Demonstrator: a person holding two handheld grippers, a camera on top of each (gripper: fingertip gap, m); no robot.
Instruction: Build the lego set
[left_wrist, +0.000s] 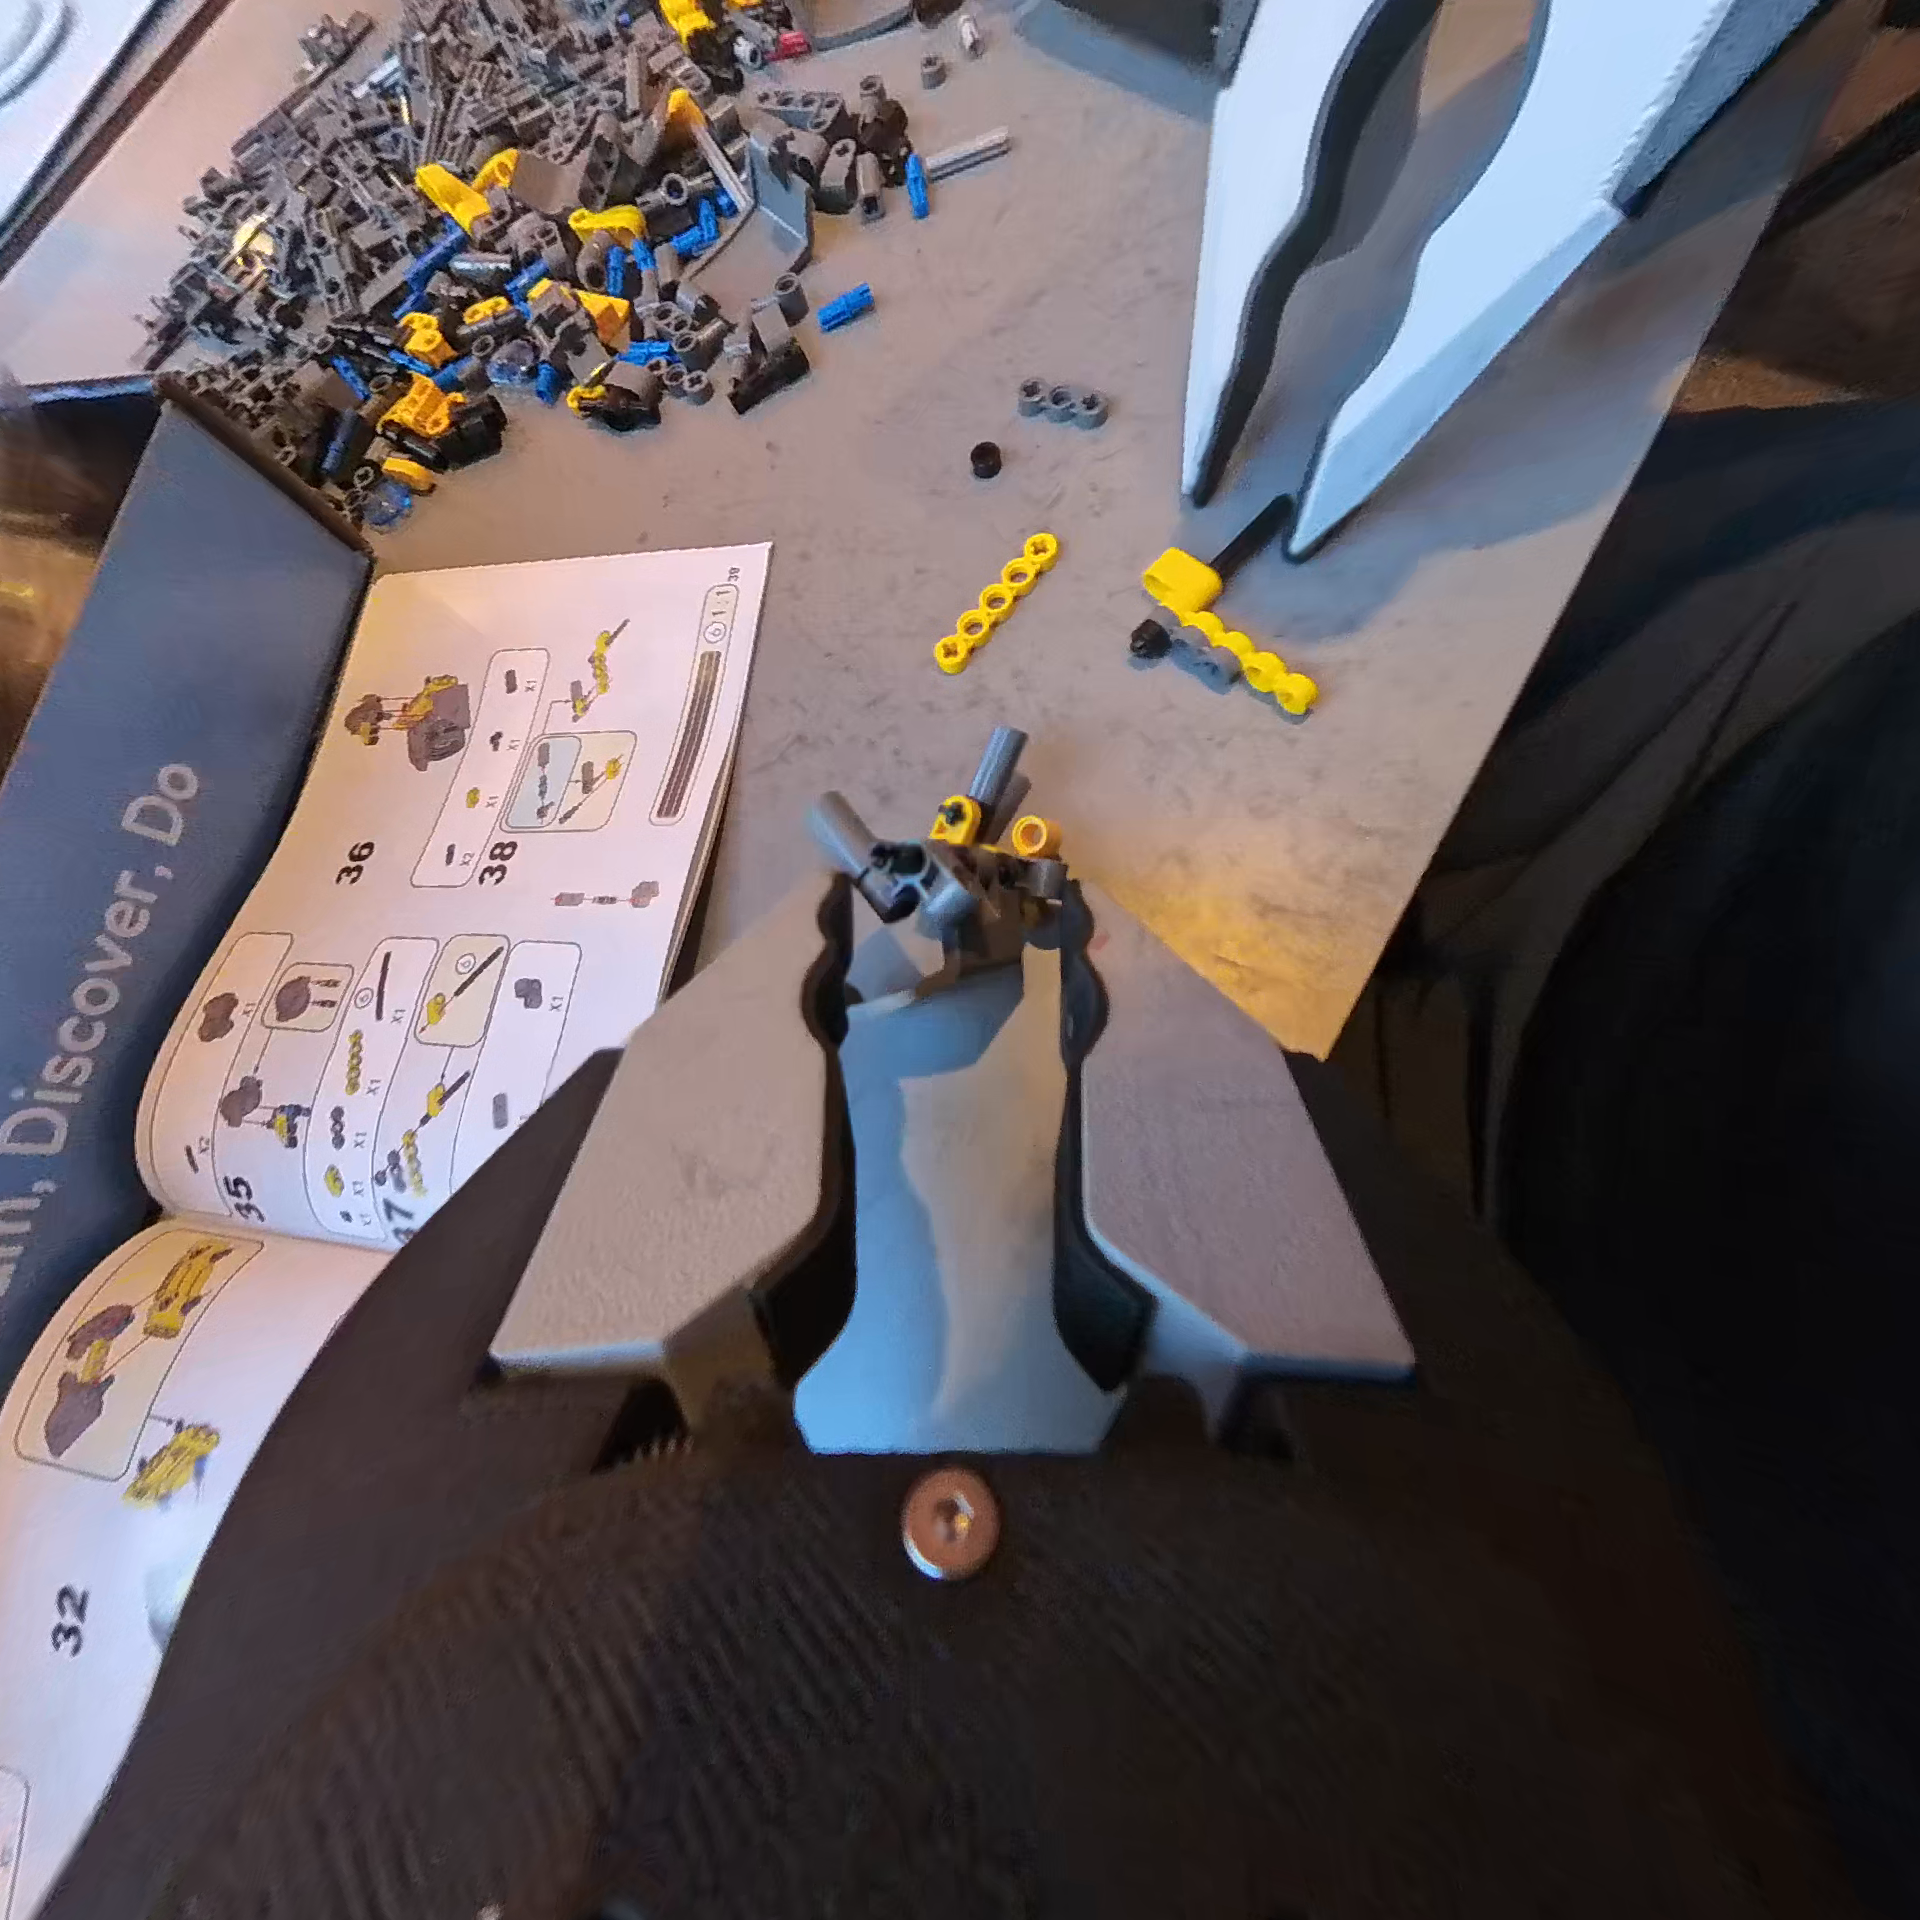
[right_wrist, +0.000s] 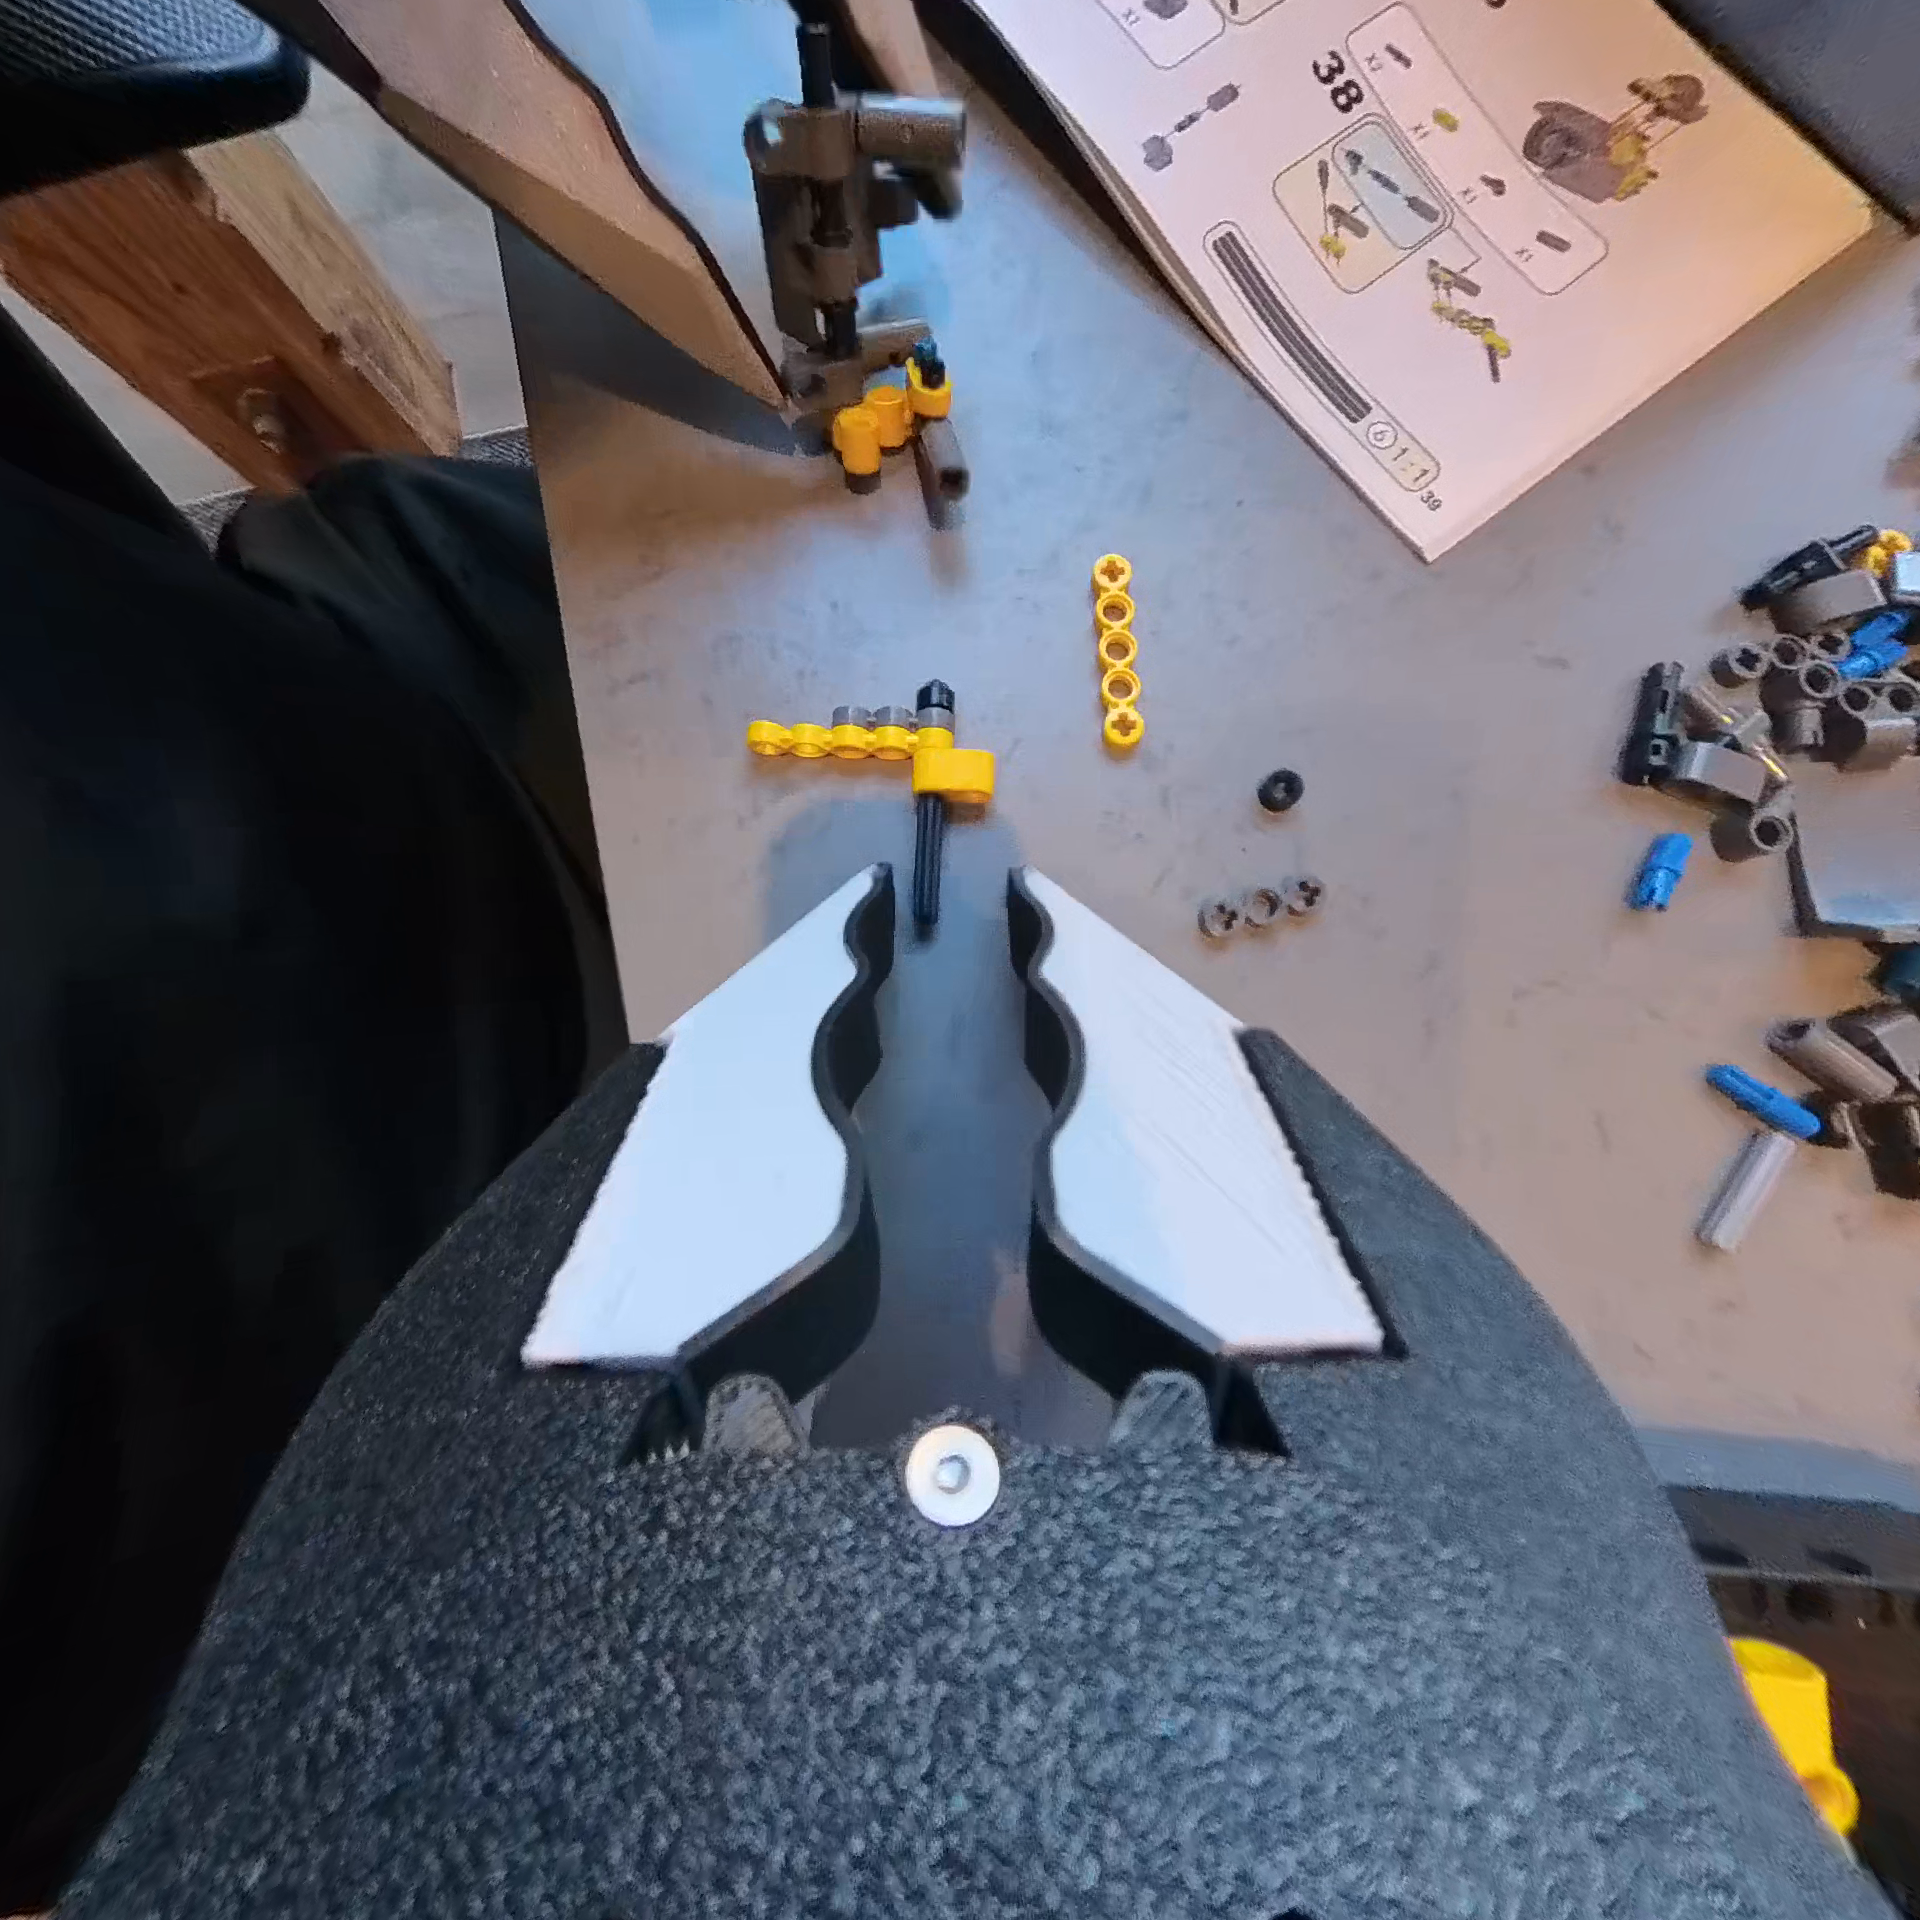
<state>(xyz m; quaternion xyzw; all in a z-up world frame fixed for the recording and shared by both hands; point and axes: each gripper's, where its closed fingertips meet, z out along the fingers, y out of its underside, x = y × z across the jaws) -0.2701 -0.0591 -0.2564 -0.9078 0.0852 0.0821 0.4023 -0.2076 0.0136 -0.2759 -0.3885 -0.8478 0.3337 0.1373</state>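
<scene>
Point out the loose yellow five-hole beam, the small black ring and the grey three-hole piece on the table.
Yellow five-hole beam (right_wrist: 1117, 649): right wrist view, on its middle hole.
Small black ring (right_wrist: 1280, 790): right wrist view, on its rim.
Grey three-hole piece (right_wrist: 1261, 906): right wrist view, on its middle hole.

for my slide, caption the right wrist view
Open right gripper straddling the black axle of a small yellow-beam subassembly.

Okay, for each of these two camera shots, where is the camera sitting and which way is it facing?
Left wrist view: rides on the left hand-held gripper, looking along its fingers, shut on a small grey-and-yellow brick assembly, over the grey table; a dark sleeve shows right.
Right wrist view: rides on the open right hand-held gripper, looking down at a yellow beam sub-assembly with a black axle; dark clothing shows left.
Shared: the loose yellow five-hole beam, the instruction booklet.
</scene>
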